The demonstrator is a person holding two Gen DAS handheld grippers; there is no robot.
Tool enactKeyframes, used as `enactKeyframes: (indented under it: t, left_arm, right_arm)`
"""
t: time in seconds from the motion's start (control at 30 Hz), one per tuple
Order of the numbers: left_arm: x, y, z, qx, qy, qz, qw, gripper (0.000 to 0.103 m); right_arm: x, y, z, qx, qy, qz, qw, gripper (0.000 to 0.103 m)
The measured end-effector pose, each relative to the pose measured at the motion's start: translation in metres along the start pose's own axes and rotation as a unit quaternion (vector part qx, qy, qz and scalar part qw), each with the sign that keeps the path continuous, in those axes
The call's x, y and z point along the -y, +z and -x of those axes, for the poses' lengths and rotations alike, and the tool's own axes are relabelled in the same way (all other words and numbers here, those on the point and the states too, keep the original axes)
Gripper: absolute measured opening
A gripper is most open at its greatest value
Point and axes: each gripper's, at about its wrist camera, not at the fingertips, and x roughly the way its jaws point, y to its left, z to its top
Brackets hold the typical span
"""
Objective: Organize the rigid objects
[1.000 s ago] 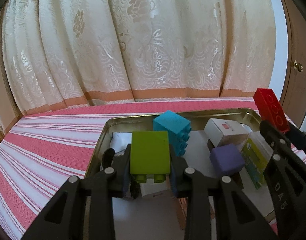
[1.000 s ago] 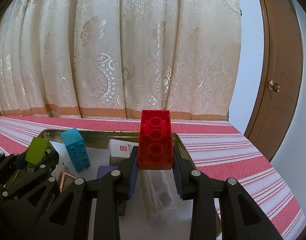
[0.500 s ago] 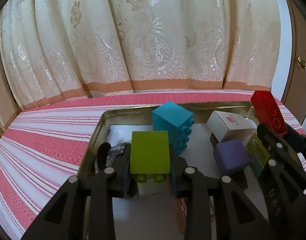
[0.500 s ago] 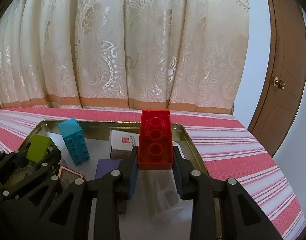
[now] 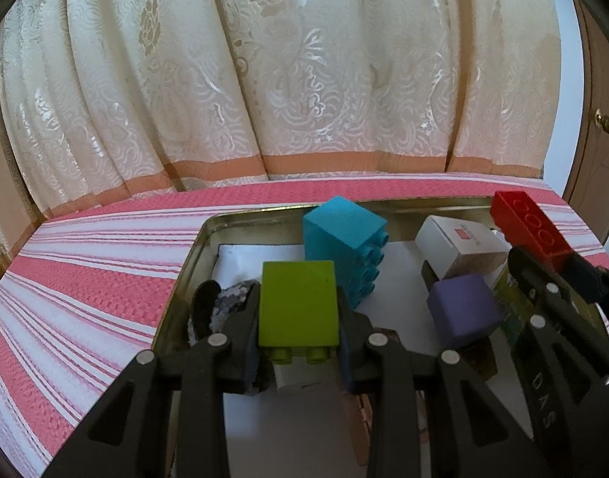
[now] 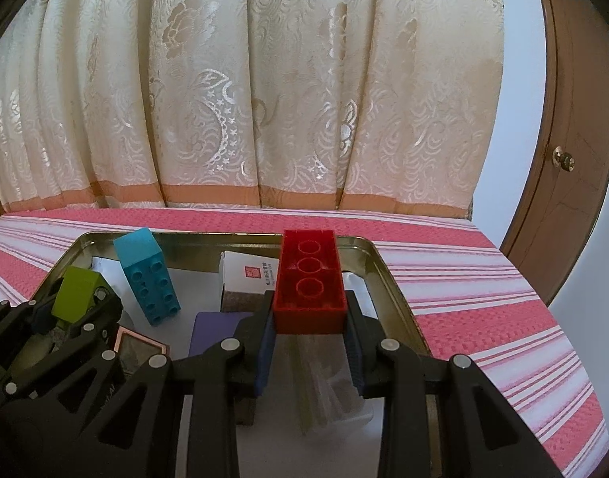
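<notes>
My left gripper is shut on a lime green brick, held above the near left part of a metal tray. My right gripper is shut on a red brick, hollow underside up, over the tray's right half. The red brick and right gripper show at the right edge of the left wrist view; the green brick shows at the left of the right wrist view. A blue brick stands upright in the tray's back middle.
The tray also holds a purple cube, a white box, a green-printed packet, a pink-framed item and clear wrappers. Pink striped cloth covers the table. A curtain hangs behind, a wooden door at right.
Both views have tilted slightly downward, so the tray and its contents sit a little higher in frame. Both grips are unchanged.
</notes>
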Motion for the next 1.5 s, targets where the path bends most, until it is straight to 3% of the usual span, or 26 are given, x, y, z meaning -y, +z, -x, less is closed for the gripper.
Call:
enactKeyframes:
  t: [0.4,0.47,0.5,0.57,0.77,1.1,1.27,1.5]
  left_arm:
    - [-0.002,0.000,-0.004,-0.017,0.006,0.005,0.9998,0.031]
    - [-0.003,0.001,-0.002,-0.015,0.005,0.008,0.9998,0.043]
    - [-0.006,0.002,0.001,-0.010,0.000,0.015,0.9998,0.059]
    - [-0.009,0.003,0.006,0.003,-0.004,0.030,0.9995,0.068]
    - [-0.013,0.008,0.008,0.004,-0.013,0.039,0.9991,0.074]
    - [-0.022,0.007,0.019,0.031,0.021,0.047,0.9982,0.097]
    - [-0.029,0.005,0.032,0.068,0.040,0.046,0.9958,0.103]
    - [-0.040,0.003,0.042,0.097,0.023,0.067,0.9927,0.103]
  right_arm:
    - [-0.002,0.001,-0.002,-0.004,-0.003,0.002,1.000,0.036]
    - [-0.002,0.001,-0.003,-0.003,0.004,0.003,1.000,0.044]
    - [-0.002,0.001,-0.003,-0.003,0.008,0.004,1.000,0.049]
    - [-0.002,0.001,-0.005,-0.009,0.007,0.002,1.000,0.054]
    - [0.002,-0.002,-0.008,-0.019,-0.005,-0.009,1.000,0.060]
    - [0.007,0.000,-0.005,-0.010,-0.004,-0.020,1.000,0.066]
    - [0.009,-0.001,0.001,0.006,-0.009,-0.026,1.000,0.081]
    - [0.008,-0.002,0.010,0.027,-0.003,-0.025,0.999,0.084]
